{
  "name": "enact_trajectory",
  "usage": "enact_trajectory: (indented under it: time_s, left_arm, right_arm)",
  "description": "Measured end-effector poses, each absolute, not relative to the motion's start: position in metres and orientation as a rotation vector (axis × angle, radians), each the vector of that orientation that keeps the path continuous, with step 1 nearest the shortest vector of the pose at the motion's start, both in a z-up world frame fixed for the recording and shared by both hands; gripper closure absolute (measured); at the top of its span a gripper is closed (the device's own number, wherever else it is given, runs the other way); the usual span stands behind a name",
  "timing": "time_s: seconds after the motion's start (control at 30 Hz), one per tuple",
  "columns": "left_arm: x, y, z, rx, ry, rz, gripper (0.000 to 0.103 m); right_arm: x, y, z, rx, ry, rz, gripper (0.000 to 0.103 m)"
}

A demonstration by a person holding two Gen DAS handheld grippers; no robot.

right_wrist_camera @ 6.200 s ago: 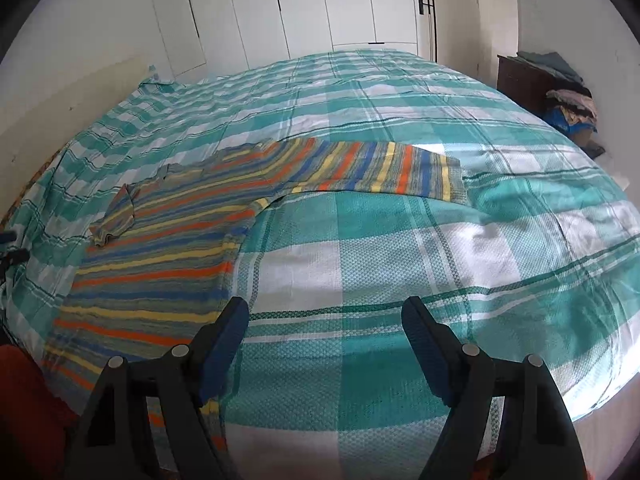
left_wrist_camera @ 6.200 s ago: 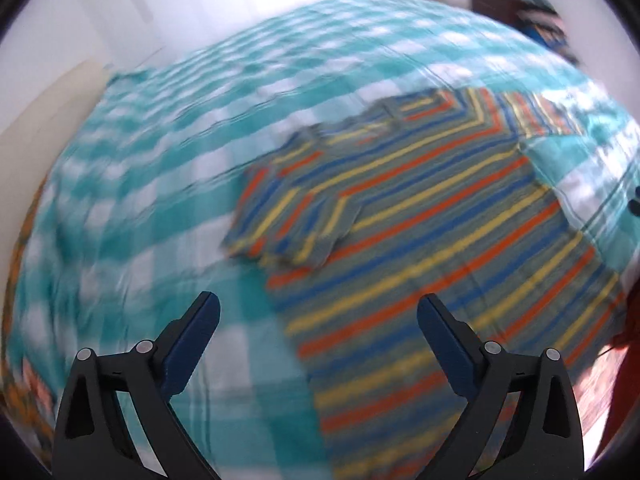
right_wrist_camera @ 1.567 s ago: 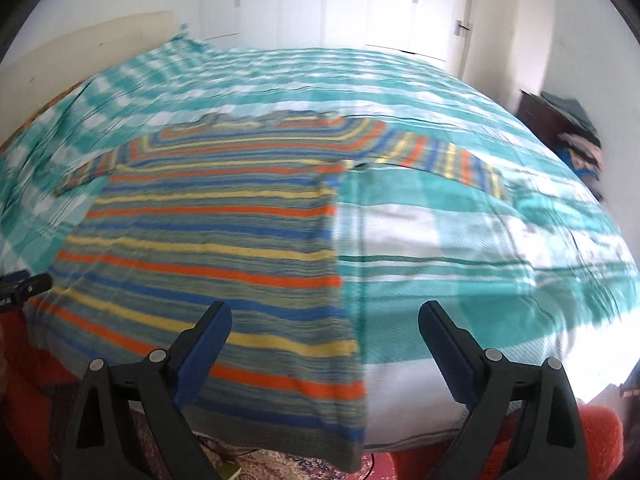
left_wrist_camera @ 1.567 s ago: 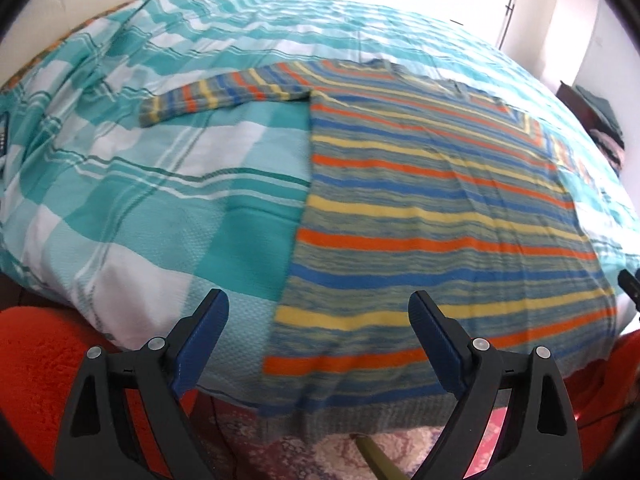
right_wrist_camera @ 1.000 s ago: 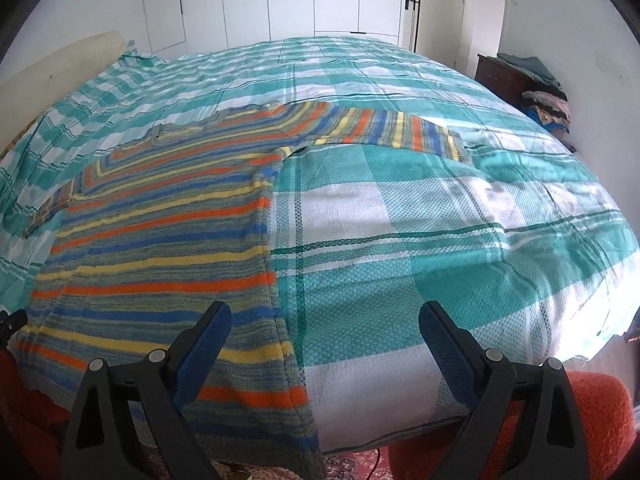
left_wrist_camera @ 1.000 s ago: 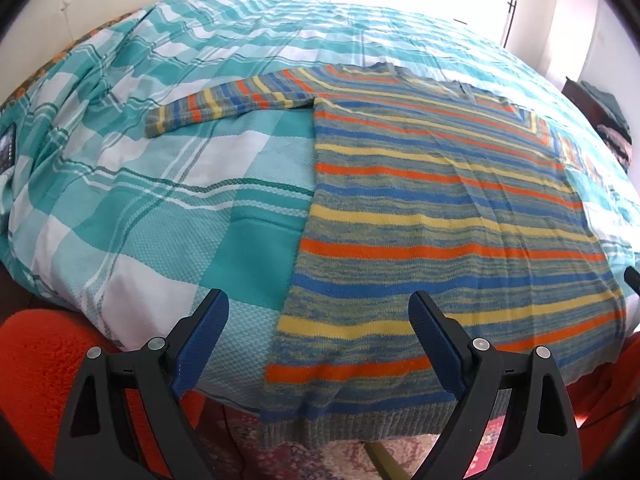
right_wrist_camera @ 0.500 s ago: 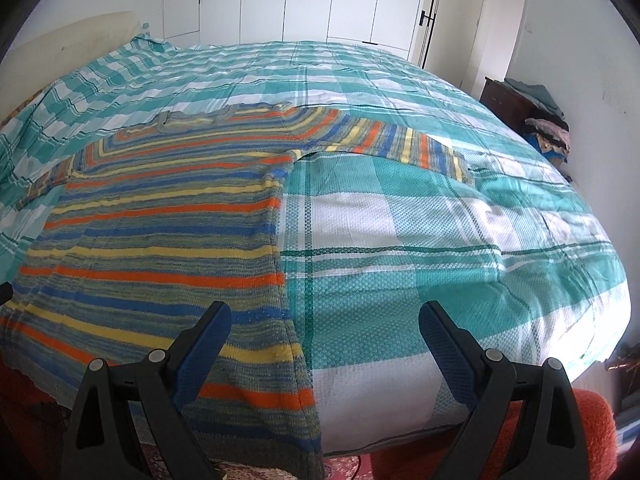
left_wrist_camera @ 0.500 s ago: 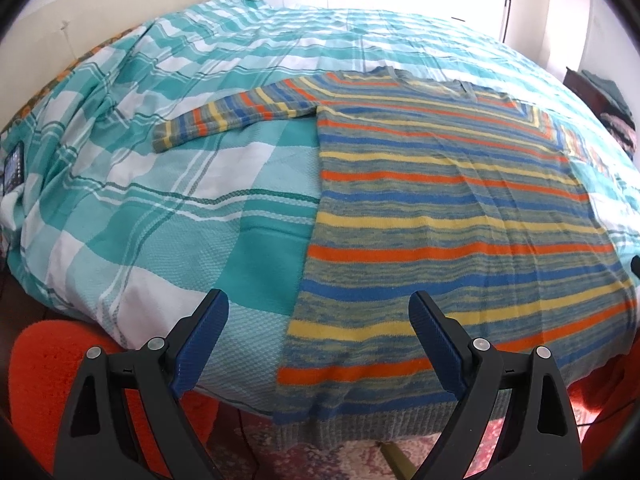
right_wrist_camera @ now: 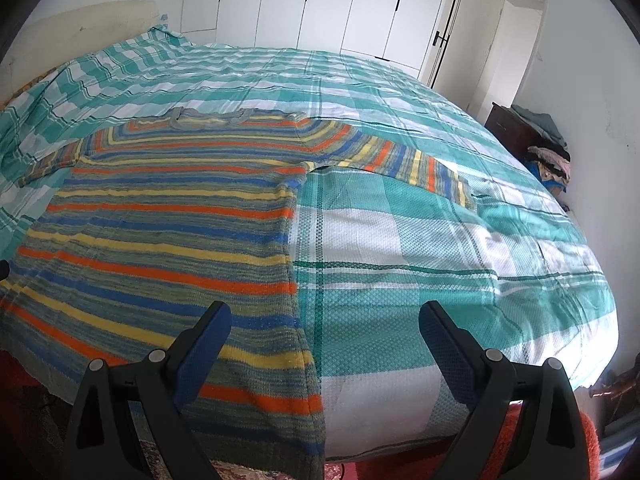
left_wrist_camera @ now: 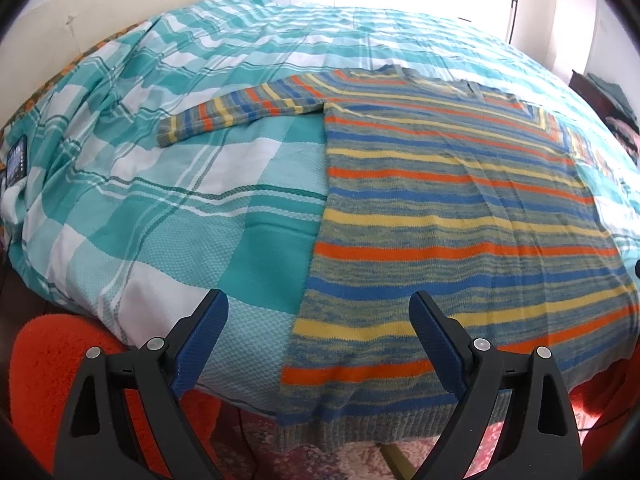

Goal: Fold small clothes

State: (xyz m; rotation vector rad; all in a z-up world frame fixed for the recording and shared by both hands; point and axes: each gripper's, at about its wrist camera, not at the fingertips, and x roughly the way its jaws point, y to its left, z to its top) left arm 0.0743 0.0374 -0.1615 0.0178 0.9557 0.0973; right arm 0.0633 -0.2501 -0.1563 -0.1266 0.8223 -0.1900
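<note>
A striped sweater [left_wrist_camera: 452, 208] in blue, orange, yellow and grey lies flat on the bed, both sleeves spread out, its hem hanging over the near edge. It also shows in the right wrist view [right_wrist_camera: 168, 224]. My left gripper [left_wrist_camera: 318, 312] is open and empty, held just off the bed's near edge over the sweater's lower left corner. My right gripper [right_wrist_camera: 324, 320] is open and empty over the sweater's lower right side seam.
The bed has a teal and white checked cover [left_wrist_camera: 180, 184], also seen in the right wrist view [right_wrist_camera: 420, 240]. An orange rug [left_wrist_camera: 52, 364] lies on the floor in front. White wardrobe doors [right_wrist_camera: 320, 4] stand behind. A dark cabinet with piled clothes [right_wrist_camera: 536, 136] stands at right.
The sweater has gone from bunched to spread flat with both sleeves out. In the last second both open grippers shifted slightly along the bed's near edge.
</note>
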Motion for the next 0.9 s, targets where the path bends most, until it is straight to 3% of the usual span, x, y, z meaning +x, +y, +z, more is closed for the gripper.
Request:
enact_trajectory:
  time_s: [0.9]
  left_arm:
    - [0.0720,0.0335,-0.1567,0.043,0.920,0.093,0.010]
  right_arm:
    - [0.0681,-0.2520,-0.1651,-0.132,0.854,-0.193,0.009]
